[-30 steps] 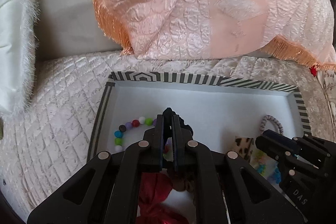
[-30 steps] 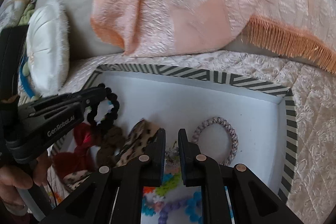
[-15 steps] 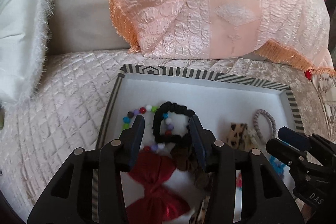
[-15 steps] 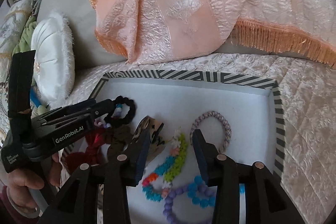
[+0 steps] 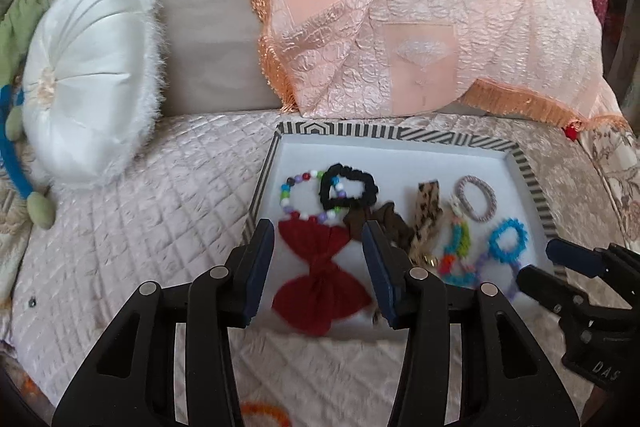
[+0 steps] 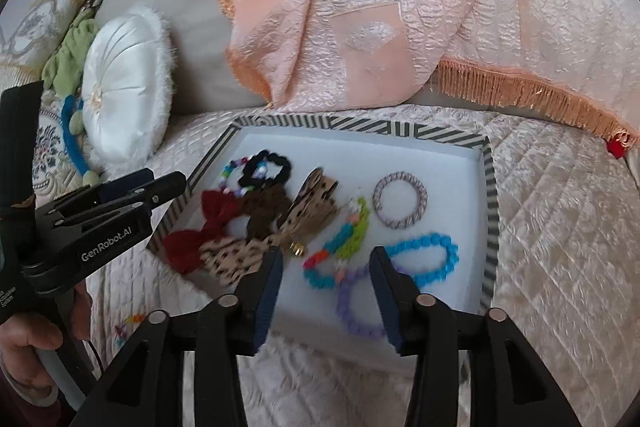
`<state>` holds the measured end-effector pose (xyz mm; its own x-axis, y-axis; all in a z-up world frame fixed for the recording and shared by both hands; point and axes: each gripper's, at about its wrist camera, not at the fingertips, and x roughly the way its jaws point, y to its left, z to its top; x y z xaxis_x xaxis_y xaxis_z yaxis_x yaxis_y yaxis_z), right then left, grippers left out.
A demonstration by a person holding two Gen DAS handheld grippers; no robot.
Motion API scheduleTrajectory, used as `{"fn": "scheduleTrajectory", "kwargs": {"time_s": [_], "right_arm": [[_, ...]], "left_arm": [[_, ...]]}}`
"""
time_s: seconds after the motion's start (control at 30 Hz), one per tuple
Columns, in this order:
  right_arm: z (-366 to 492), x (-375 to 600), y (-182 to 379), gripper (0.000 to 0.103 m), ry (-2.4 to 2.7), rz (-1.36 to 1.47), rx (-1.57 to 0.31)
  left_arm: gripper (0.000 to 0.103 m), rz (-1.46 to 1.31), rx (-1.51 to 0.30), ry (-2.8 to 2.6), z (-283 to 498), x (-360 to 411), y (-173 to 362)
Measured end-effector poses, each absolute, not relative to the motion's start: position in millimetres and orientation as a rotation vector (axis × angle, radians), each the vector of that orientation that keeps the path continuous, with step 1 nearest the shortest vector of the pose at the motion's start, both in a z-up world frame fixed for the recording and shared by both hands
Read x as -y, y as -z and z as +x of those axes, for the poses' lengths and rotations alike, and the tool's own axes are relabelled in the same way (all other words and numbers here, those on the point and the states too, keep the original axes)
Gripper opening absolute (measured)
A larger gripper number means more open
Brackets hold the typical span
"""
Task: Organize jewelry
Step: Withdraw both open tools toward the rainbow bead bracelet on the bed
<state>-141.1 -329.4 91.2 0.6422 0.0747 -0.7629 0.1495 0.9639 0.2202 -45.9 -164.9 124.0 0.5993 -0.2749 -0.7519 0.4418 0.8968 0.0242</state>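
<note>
Both claws empty, jaws spread wide, nothing between them. Left claw [image 5: 318, 259] hangs over the near left edge of the striped tray [image 5: 400, 133]; right claw [image 6: 325, 285] hangs over the near middle of the same tray [image 6: 490, 187].

Tray sits on a quilted bed cover [image 5: 160, 207], in front of a peach fringed throw [image 5: 400, 27] and a round white cushion [image 5: 88, 83].

Contents, left to right:
- multicolour bead bracelet [image 5: 291, 193], overlapped by a black scrunchie [image 5: 350, 189]
- red bow [image 5: 320, 275] at the near left, directly under the left claw
- brown scrunchie [image 5: 384, 223], touching the bow and the leopard-print clip [image 5: 428, 211]
- neon bead strand [image 6: 344, 247]
- grey-pink woven band [image 6: 400, 201], lying apart near the right wall
- blue bead ring [image 6: 430, 259] and lilac bead ring [image 6: 352, 303], overlapping at the near right

Step in hand, as I judge it: between picks. Everything seen lies inside the tray, both claws free.

An orange ring [image 5: 264, 413] lies outside the tray at the bottom edge of the left view, and something colourful shows on the cover [image 6: 128, 323] at lower left in the right view; too blurred to name.

Next move, likely: collect the stray orange piece, or separate the crowded left cluster. Either needs a low, narrow pinch on 1 item only. Risk: overlapping loops lifting together.
</note>
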Motion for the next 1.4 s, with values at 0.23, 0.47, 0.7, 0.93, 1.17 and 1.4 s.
{"fn": "scheduleTrajectory", "kwargs": {"time_s": [0.23, 0.47, 0.7, 0.93, 1.17, 1.4], "right_arm": [[-179.4, 301.5, -100.5, 0.057, 0.009, 0.243, -0.868], [-213.0, 280.3, -107.1, 0.057, -0.021, 0.217, -0.869], [-243.9, 266.3, -112.3, 0.057, -0.041, 0.212, -0.853], [-270.8, 254.1, -115.6, 0.059, -0.046, 0.192, -0.849], [-290.0, 244.5, -113.4, 0.06, -0.046, 0.172, -0.858], [-299.3, 236.3, -107.4, 0.061, -0.051, 0.162, -0.876]], "left_arm": [[0.047, 0.218, -0.834, 0.435, -87.2, 142.6, -128.2], [0.064, 0.212, -0.842, 0.449, -122.1, 122.7, -130.5], [0.064, 0.209, -0.816, 0.44, -152.6, 105.1, -140.2], [0.064, 0.228, -0.754, 0.416, -186.8, 88.4, -148.1], [0.064, 0.241, -0.721, 0.412, -211.1, 74.2, -147.7], [0.064, 0.245, -0.711, 0.4, -222.9, 62.5, -147.1]]}}
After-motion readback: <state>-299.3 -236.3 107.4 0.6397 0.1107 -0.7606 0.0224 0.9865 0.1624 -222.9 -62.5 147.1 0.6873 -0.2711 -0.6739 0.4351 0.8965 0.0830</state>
